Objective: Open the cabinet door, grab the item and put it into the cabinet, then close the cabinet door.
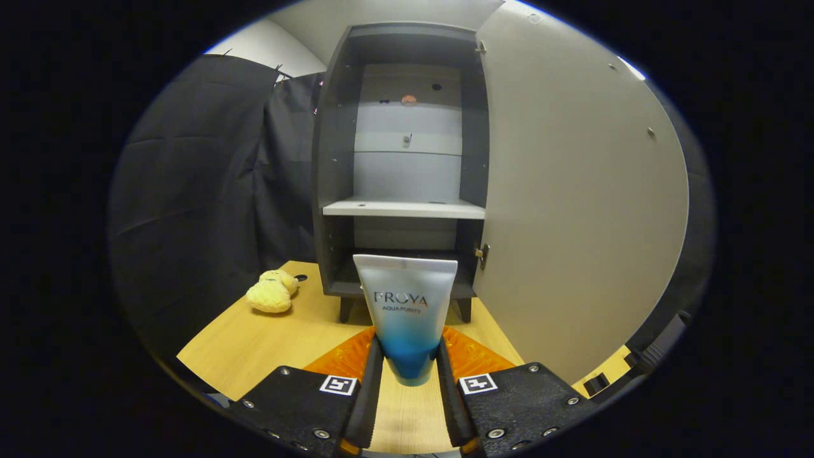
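A white-to-blue squeeze tube (407,312) stands upright between my fingers, cap end down, and both fingers (374,369) press on its lower blue part. My gripper (408,366) is shut on it, held above the wooden table. Straight ahead stands the dark grey cabinet (334,159) with its door (572,203) swung wide open to the right. Inside, a pale shelf (404,207) splits it into an upper and a lower compartment; both look bare. The tube's top edge overlaps the lower compartment's opening.
A yellow plush toy (272,292) lies on the wooden table (267,343) to the left of the cabinet's feet. Black cloth hangs behind and to the left. The open door closes off the right side.
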